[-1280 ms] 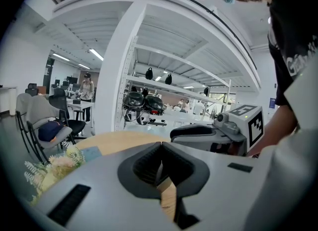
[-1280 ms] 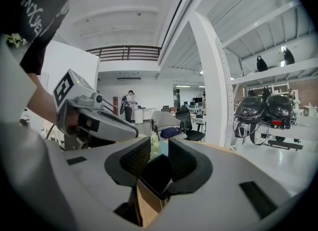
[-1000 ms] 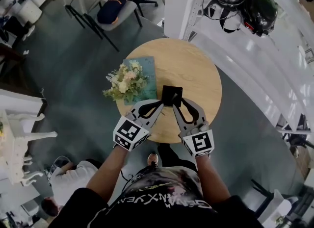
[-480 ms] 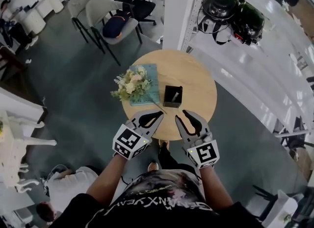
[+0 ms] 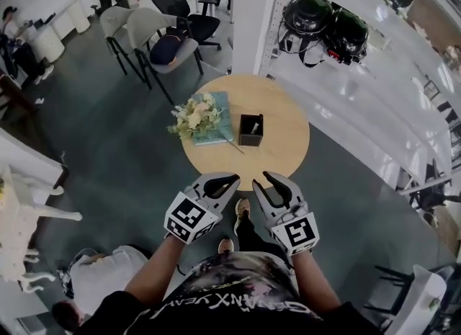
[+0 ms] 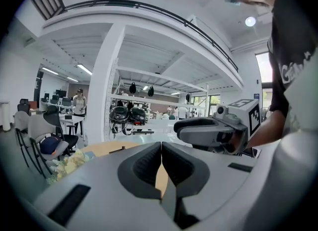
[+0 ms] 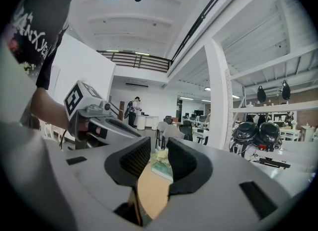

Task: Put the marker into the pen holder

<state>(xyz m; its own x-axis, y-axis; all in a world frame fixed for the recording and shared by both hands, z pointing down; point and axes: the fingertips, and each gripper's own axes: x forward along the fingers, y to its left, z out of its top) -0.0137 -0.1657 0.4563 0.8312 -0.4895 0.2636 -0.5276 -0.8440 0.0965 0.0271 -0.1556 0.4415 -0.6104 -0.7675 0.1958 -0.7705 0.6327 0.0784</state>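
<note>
The round wooden worktop [image 5: 288,146] stands in front of the person. Both claws hang just off its near edge, well apart from the things on it. The left claw [image 5: 230,180] is pressed together with nothing in it. The right claw [image 5: 259,184] is a little apart and holds nothing. The black pen holder [image 5: 249,137] sits near the middle, beside the flowers [image 5: 194,116]. The marker [image 5: 255,126] seems to stand inside it. I think the job is done, so the claws need only stay clear.
</note>
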